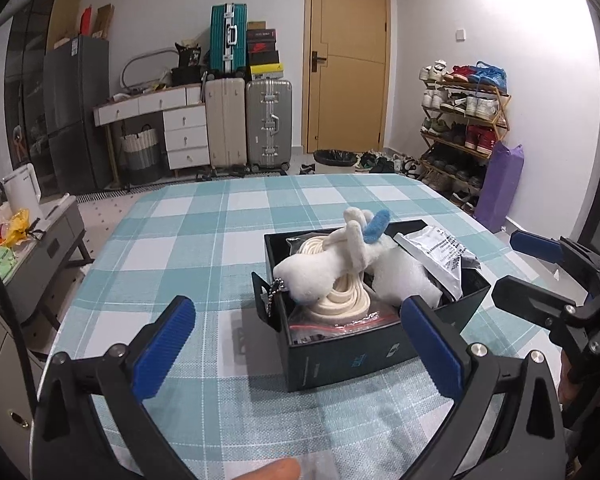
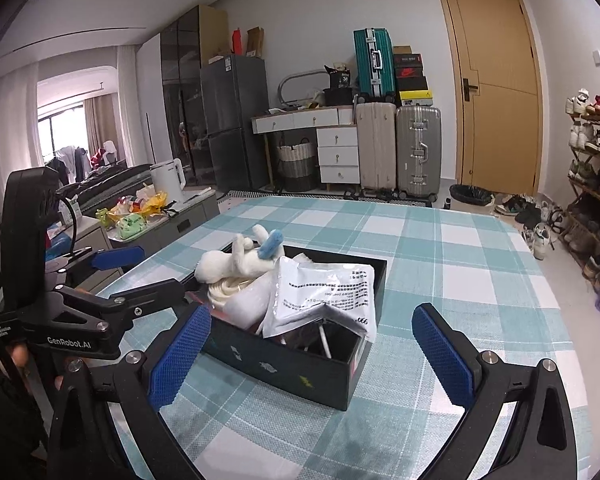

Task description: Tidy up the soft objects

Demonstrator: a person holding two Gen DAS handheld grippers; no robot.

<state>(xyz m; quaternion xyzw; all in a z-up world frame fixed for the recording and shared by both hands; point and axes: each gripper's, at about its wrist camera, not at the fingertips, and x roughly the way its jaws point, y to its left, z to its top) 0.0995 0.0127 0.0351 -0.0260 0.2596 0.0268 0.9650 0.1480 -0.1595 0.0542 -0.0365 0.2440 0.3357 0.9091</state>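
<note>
Both wrist views look low and close across the checked table (image 1: pixel 188 240); both share the black box (image 2: pixel 300 368).

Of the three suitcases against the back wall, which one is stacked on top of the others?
The teal suitcase; the beige suitcase and silver suitcase stand on the floor.

box (image 2: pixel 300 364) floor: hidden under contents | pouch (image 2: pixel 324 292) print: too small | left tool (image 2: pixel 116 276): partly occluded
</note>
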